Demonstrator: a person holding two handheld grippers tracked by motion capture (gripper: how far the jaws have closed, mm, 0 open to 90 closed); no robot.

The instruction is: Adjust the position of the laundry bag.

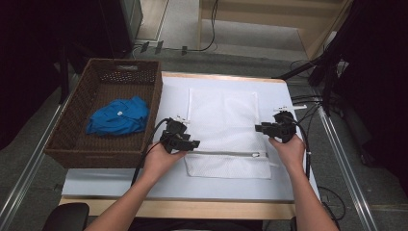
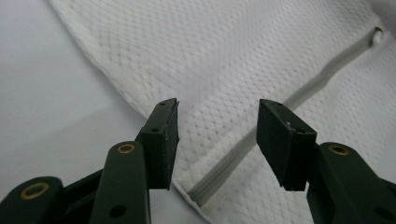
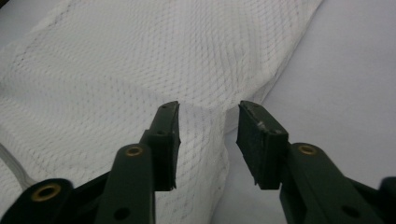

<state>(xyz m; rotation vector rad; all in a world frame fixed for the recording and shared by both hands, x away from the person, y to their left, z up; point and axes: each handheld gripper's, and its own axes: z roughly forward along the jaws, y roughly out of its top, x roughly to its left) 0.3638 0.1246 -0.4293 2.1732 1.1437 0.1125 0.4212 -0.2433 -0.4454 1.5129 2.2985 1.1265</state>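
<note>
Both hand-held grippers have their jaws spread with nothing pinched: the left hand-held gripper (image 1: 179,137) sits over the zipper end of the white mesh laundry bag (image 1: 223,130), the right hand-held gripper (image 1: 275,127) at its opposite edge. The bag lies flat mid-desk (image 1: 173,185). Further back left, a wicker basket (image 1: 77,144) holds a blue shirt (image 1: 119,117).

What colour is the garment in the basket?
Blue; the garment in the wicker basket shows best in the high view.

Far end of the mesh bag's (image 2: 243,70) zipper (image 2: 243,154) blurred, cropped.
</note>
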